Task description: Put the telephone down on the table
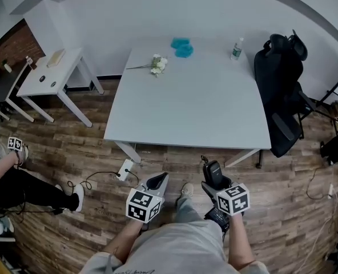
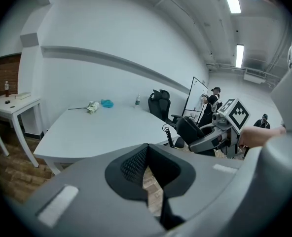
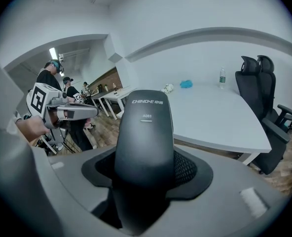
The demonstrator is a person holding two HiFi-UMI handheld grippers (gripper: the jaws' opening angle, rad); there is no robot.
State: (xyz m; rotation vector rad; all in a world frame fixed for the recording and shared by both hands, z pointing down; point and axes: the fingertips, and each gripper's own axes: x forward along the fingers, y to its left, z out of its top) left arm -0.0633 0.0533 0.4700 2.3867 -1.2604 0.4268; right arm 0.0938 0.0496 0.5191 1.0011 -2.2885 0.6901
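Note:
The black telephone handset [image 3: 145,132] stands lengthwise between the pads of my right gripper [image 3: 146,174], which is shut on it. In the head view the handset [image 1: 214,170] hangs over the wooden floor, short of the white table's [image 1: 192,104] near edge. In the left gripper view the handset [image 2: 189,130] trails a coiled cord [image 2: 168,135]. My left gripper [image 1: 159,182] is beside it to the left, also short of the table, shut with nothing between its jaws [image 2: 147,168]. The table [image 2: 101,127] lies ahead in both gripper views.
On the table's far side lie a small bunch of white flowers [image 1: 157,64], a blue object [image 1: 182,46] and a water bottle [image 1: 236,49]. A black office chair [image 1: 283,90] stands at the table's right. A small white side table [image 1: 50,72] and a seated person's leg [image 1: 32,187] are at the left.

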